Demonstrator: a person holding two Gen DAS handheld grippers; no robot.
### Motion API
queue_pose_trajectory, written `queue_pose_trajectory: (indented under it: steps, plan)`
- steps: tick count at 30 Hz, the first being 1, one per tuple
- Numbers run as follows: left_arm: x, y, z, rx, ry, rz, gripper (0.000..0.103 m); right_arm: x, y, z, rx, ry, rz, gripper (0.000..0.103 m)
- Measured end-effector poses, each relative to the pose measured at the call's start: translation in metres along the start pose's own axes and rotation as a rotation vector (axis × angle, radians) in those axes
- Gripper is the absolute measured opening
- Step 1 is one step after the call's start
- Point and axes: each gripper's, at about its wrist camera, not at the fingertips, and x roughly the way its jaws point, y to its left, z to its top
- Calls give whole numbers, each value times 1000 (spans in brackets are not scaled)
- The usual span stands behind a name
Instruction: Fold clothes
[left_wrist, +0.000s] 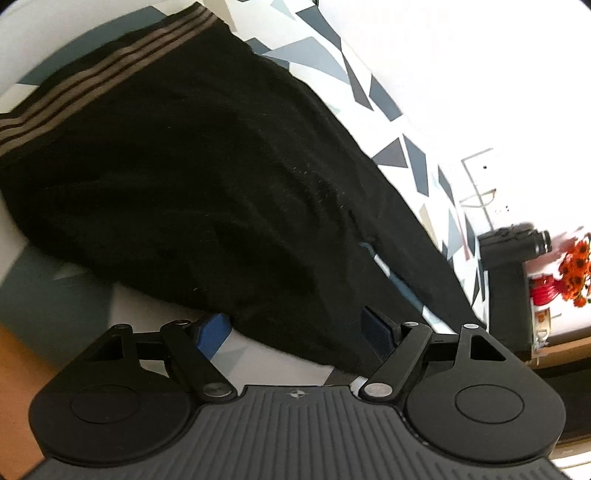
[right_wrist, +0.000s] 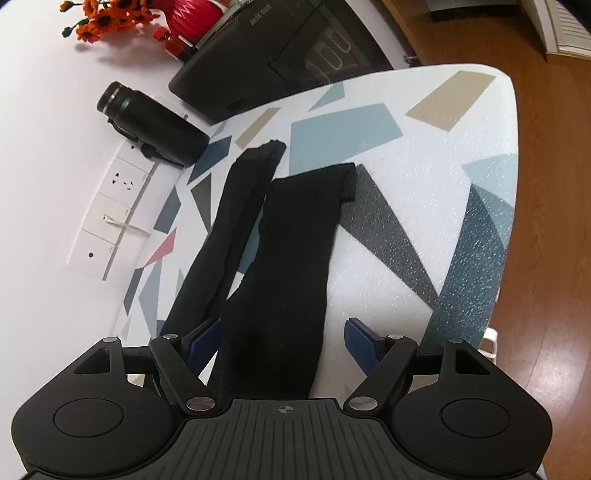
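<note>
Left claw (left_wrist: 295, 332) spread wide over black trousers (left_wrist: 192, 177), right claw (right_wrist: 284, 343) wide astride one trouser leg (right_wrist: 295, 251), patterned table (right_wrist: 424, 155)

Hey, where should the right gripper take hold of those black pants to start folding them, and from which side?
Probably the cuff of the wider leg: it lies flat with a free hem edge facing bare board cover. Bring the open right gripper forward along the leg and pinch the hem from its outer, right-hand corner, clear of the narrower leg.
</note>
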Motion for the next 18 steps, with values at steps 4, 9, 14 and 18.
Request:
queue_pose_trajectory:
  steps: [4, 9, 14, 18]
  plan:
    - [11, -2, 5, -59, -16, 60, 17, -3, -7, 11, 17, -38, -3, 71]
    - [5, -4, 5, -76, -68, 77, 4, 1, -26, 31, 107, -87, 12, 65]
    - [-14, -20, 12, 0, -164, 79, 3, 17, -42, 45, 207, -92, 31, 60]
    - [-18, -24, 13, 10, -184, 100, 3, 31, -40, 53, 221, -142, 45, 59]
